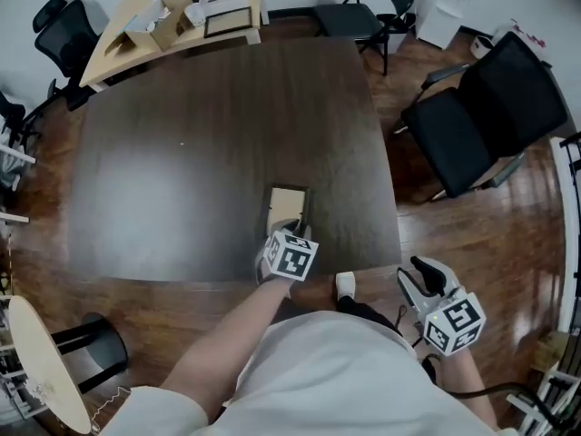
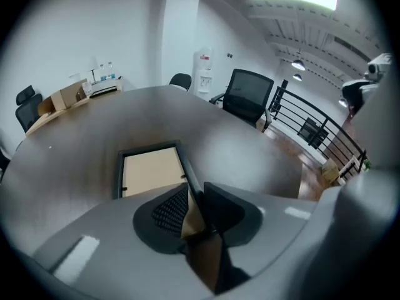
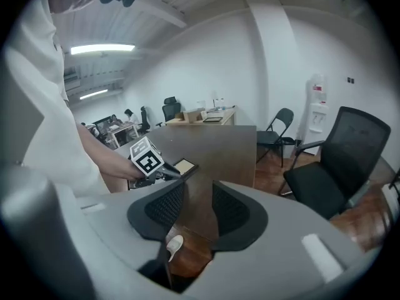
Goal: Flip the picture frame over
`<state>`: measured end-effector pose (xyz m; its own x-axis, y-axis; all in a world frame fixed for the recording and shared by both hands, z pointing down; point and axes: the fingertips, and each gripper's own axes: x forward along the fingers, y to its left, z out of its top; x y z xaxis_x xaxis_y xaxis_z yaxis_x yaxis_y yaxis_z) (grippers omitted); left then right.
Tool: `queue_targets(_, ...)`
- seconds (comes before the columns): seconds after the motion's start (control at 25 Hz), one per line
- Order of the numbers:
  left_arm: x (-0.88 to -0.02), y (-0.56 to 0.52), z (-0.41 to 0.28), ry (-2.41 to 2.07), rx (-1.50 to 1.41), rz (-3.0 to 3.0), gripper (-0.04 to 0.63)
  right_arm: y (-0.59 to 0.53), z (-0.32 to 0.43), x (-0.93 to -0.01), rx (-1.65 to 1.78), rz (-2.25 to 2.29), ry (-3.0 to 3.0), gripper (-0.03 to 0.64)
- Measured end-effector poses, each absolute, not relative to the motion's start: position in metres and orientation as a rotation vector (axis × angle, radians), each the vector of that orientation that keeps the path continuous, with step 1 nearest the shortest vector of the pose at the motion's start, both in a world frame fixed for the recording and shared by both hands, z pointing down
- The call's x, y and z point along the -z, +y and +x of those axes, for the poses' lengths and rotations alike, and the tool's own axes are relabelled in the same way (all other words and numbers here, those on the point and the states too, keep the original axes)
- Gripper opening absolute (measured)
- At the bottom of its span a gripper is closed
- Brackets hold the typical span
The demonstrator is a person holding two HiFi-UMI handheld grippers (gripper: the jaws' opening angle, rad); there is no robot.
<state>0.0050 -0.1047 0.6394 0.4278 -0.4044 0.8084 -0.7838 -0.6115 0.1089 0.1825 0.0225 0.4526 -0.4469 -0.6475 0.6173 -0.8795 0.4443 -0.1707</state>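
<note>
The picture frame [image 1: 288,209] lies back-up near the front edge of the dark table [image 1: 200,143], showing a tan backing inside a dark border [image 2: 150,170]. My left gripper [image 1: 292,232] is shut on the frame's near right edge, and in the left gripper view the pads [image 2: 172,208] pinch that edge. The right gripper [image 1: 420,275] hangs off the table at the person's right side. It is open [image 3: 192,211] and holds nothing. From the right gripper view the left gripper's marker cube [image 3: 147,158] and the frame [image 3: 184,165] show on the table.
A black office chair [image 1: 490,116] stands right of the table and a folding chair [image 1: 372,12] behind it. A light wooden desk [image 1: 123,39] with boxes is at the back left. A round stool [image 1: 86,348] is at the front left, and a person's shoe [image 1: 345,284] shows below the table edge.
</note>
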Motion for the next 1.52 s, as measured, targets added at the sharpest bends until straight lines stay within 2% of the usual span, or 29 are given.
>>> queue_targets(0.16, -0.638, -0.106, 0.011, -1.049, -1.133, 2.240, 0.074, 0.030, 0.186, -0.453, -0.695, 1.332, -2.181, 0.143)
queue_targets(0.28, -0.637, -0.102, 0.016, -1.057, -1.152, 2.247, 0.041, 0.031, 0.187, -0.453, -0.707, 1.355, -2.166, 0.143)
queue_targets(0.4, -0.637, -0.101, 0.019, -1.052, -1.097, 2.217, 0.079, 0.032, 0.186, -0.454, -0.714, 1.348, -2.167, 0.143)
queue_targets(0.76, -0.641, -0.098, 0.016, -1.047, -1.019, 2.123, 0.084, 0.026, 0.191, -0.455, -0.721, 1.307, -2.182, 0.143)
queue_targets(1.0, -0.640, -0.100, 0.013, -1.070, -1.000, 2.081, 0.040, 0.020, 0.198, -0.458, -0.726, 1.279, -2.191, 0.143)
queue_targets(1.12, -0.639, -0.102, 0.014, -1.066, -0.987, 2.081, 0.040, 0.017, 0.202, -0.459, -0.724, 1.263, -2.197, 0.143)
queue_targets(1.32, -0.615, -0.105, 0.018, -1.017, -0.821, 2.073, 0.040, 0.010, 0.202, -0.461, -0.708, 1.242, -2.210, 0.143)
queue_targets(1.52, -0.577, -0.105, 0.035, -0.844, -0.478, 2.020, 0.040, 0.000, 0.189, -0.458, -0.684, 1.217, -2.227, 0.143)
